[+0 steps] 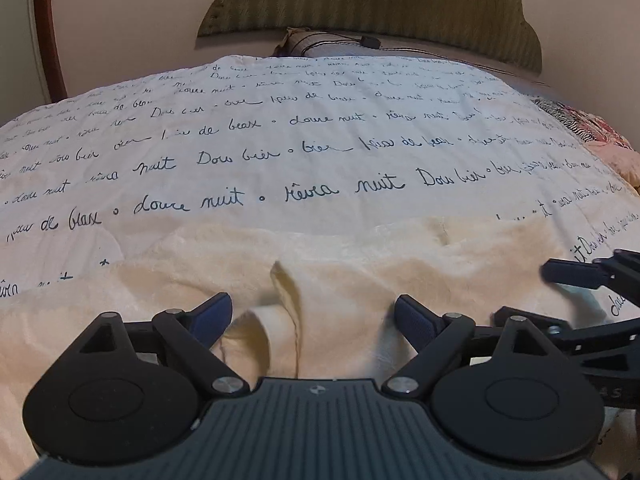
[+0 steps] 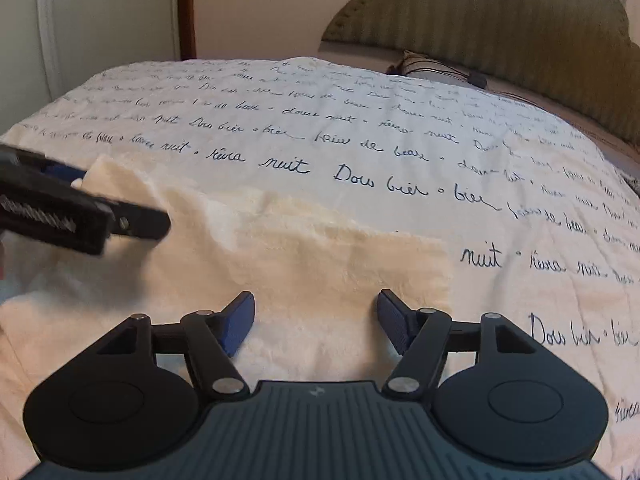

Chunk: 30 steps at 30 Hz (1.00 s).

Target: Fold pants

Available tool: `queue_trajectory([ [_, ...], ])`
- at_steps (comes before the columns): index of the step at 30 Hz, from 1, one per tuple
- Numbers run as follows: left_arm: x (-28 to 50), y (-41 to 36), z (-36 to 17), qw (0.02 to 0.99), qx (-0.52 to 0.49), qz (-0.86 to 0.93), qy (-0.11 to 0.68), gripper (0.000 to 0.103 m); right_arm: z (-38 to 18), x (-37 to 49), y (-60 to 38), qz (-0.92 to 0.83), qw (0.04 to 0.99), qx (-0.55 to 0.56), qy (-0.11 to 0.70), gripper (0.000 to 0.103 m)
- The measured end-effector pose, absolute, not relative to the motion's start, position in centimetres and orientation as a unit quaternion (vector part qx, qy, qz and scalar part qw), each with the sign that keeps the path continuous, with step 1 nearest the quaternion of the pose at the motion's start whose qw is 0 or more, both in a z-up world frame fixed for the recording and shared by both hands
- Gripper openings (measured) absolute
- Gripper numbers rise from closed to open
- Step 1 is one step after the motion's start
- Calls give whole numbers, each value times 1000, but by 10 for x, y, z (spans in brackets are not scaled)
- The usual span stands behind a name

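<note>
The cream fleece pants (image 1: 360, 264) lie spread on the bed, on top of a white bedspread (image 1: 320, 148) printed with dark handwritten script, and they occupy the part of the bedspread farthest from the padded headboard (image 1: 372, 4). A raised fold with a seam (image 1: 288, 292) runs through the fabric on the side of the pants away from the headboard. The left tool (image 1: 313, 322) hovers over that fold with its blue-padded fingers (image 1: 214, 318) spread wide apart, holding nothing; whether the pads touch the fabric cannot be told. The right tool (image 2: 316, 320) is likewise wide open and empty, poised over a flat stretch of the pants close to their straight side edge (image 2: 446, 268), beyond which only bedspread shows. From the left wrist view, the right tool appears at the pants' far side edge; from the right wrist view, the left tool reaches in over the opposite part of the pants, near a lifted corner of fabric (image 2: 108, 172). Against the headboard sit a striped pillow (image 1: 308, 42) and a dark cable with a small box (image 1: 370, 42). A patterned cloth (image 1: 592, 132) lies beside the bedspread.
</note>
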State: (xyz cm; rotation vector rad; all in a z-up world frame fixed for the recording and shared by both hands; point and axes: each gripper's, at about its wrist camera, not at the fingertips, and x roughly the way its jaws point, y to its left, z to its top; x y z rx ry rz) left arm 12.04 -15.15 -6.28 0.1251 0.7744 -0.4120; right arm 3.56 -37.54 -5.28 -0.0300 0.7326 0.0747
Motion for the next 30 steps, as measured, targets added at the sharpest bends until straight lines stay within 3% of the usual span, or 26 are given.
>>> queue_trajectory([
  [2, 112, -142, -58, 908, 44, -201, 364, 91, -47, 21, -378, 21, 936, 3, 350, 73],
  [4, 101, -137, -51, 912, 41, -202, 354, 91, -38, 4, -377, -3, 943, 15, 332, 95],
  [6, 90, -134, -47, 915, 45, -208, 342, 95, -31, -16, -374, -14, 951, 36, 307, 103],
  [10, 80, -141, -53, 914, 67, -207, 344, 96, -29, -42, -364, -5, 959, 52, 279, 103],
  [15, 78, -143, -64, 909, 82, -196, 359, 96, -57, -13, -353, -74, 921, -3, 382, 103],
  [22, 73, -135, -59, 913, 78, -184, 355, 96, -38, -24, -349, -104, 932, 1, 347, 103],
  [30, 63, -129, -62, 907, 91, -182, 368, 96, -55, -21, -343, -112, 920, -7, 375, 103],
])
